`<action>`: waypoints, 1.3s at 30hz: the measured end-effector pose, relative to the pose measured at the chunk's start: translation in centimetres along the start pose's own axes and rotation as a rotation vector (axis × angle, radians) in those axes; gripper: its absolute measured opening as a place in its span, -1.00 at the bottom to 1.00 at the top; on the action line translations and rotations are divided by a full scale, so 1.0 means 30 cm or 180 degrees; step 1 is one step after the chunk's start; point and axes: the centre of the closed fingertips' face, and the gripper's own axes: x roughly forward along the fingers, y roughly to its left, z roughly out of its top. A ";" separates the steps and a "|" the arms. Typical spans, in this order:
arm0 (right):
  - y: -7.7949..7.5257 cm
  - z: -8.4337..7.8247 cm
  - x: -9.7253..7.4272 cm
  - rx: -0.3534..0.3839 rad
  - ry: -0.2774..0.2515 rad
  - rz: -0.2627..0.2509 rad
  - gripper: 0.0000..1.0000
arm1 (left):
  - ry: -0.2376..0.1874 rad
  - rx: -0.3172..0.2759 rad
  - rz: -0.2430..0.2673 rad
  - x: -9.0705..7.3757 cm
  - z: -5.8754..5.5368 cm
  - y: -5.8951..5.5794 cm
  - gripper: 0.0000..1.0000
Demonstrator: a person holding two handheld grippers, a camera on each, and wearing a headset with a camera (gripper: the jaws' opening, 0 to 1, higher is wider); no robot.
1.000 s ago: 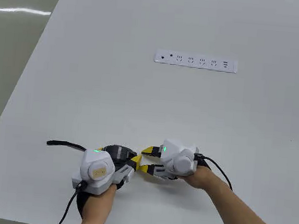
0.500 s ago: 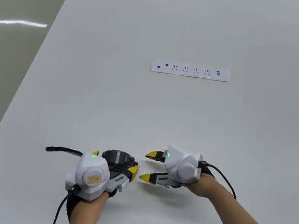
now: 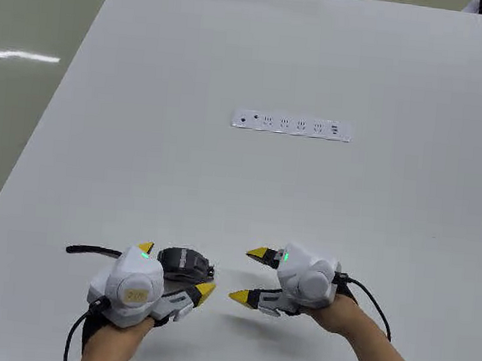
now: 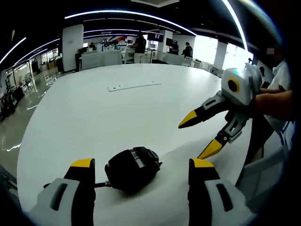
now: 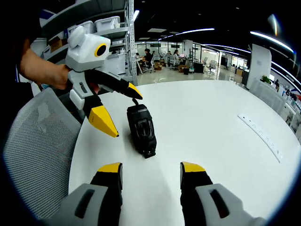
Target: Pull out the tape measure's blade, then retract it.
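I keep the fingers of my left gripper (image 3: 174, 268) and right gripper (image 3: 250, 274) released; the tape measure (image 3: 185, 263) lies free, wound in: done or unstarted, I cannot tell.

The black tape measure (image 5: 142, 129) lies on the table (image 5: 207, 117), just beyond the right gripper's (image 5: 151, 169) parted jaws. The left gripper (image 5: 123, 109), jaws spread, is just left of it. A power strip (image 5: 261, 134) lies well to its right.

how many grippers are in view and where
2. The left gripper, jaws open either side of the black tape measure; the right gripper, open, beside it, not touching it.
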 end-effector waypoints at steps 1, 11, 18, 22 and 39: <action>0.000 -0.002 -0.014 0.0043 0.0005 -0.0043 -0.01 | 0.0011 0.0030 -0.0082 -0.007 0.000 -0.009 0.60; 0.004 -0.006 -0.130 0.0296 -0.0047 -0.0337 0.20 | -0.0011 0.0116 -0.0184 -0.069 0.006 0.003 0.68; 0.018 -0.008 -0.198 0.0382 -0.0081 -0.0484 0.36 | -0.0022 0.0187 -0.0248 -0.114 0.002 0.024 0.79; 0.032 -0.025 -0.241 0.0442 -0.0074 -0.0538 0.46 | -0.0017 0.0194 -0.0269 -0.148 -0.002 0.047 0.79; 0.063 -0.085 -0.408 0.0732 -0.0111 -0.0862 0.72 | -0.0017 0.0427 -0.0494 -0.242 -0.017 0.050 0.98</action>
